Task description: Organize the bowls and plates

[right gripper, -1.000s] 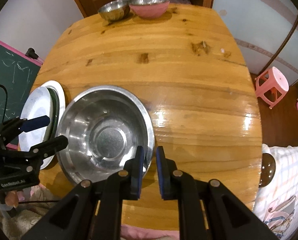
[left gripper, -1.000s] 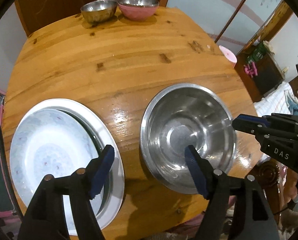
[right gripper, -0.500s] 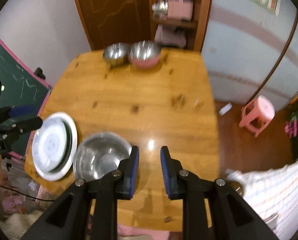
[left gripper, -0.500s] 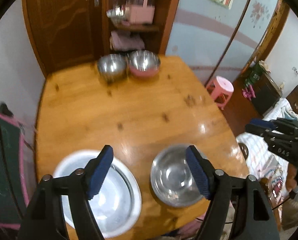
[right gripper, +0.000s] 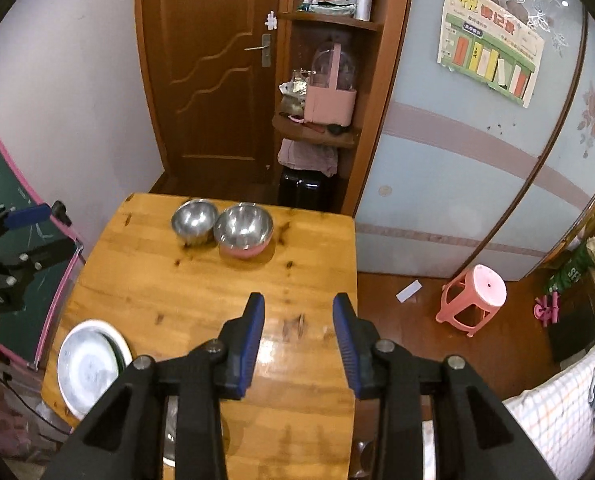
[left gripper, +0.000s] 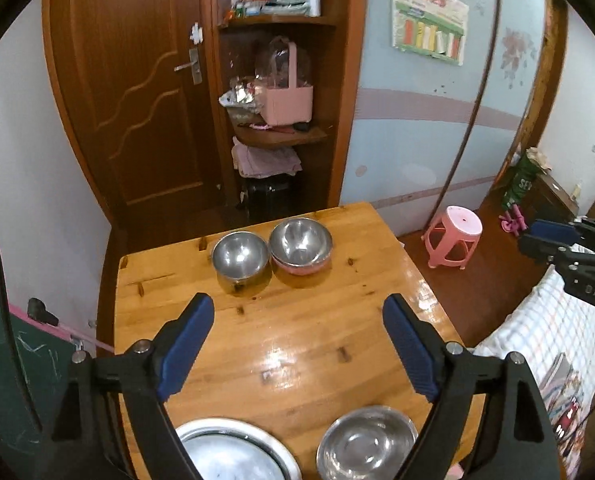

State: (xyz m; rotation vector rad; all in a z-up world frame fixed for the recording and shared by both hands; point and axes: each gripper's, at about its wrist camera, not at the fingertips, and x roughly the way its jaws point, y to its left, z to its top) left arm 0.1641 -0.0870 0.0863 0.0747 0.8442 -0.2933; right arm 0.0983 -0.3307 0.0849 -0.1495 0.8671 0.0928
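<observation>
A stack of plates (left gripper: 233, 456) lies at the near left of the wooden table (left gripper: 297, 336); it also shows in the right wrist view (right gripper: 87, 368). A large steel bowl (left gripper: 367, 442) sits to its right. At the far edge stand a small steel bowl (left gripper: 239, 258) and a steel bowl nested in a pink bowl (left gripper: 300, 246), also seen in the right wrist view (right gripper: 243, 230). My left gripper (left gripper: 297, 340) is open and empty, high above the table. My right gripper (right gripper: 299, 340) is open and empty, also raised.
A pink stool (right gripper: 473, 296) stands on the floor right of the table. A door (left gripper: 137, 92) and a shelf unit (left gripper: 281, 80) are behind the table. A green chalkboard (right gripper: 1, 216) leans at the left. A bed (left gripper: 545, 352) is at the right.
Both grippers have risen and pulled back from the table. My right gripper has let go of the large steel bowl's rim and opened. The bowl stays on the table.
</observation>
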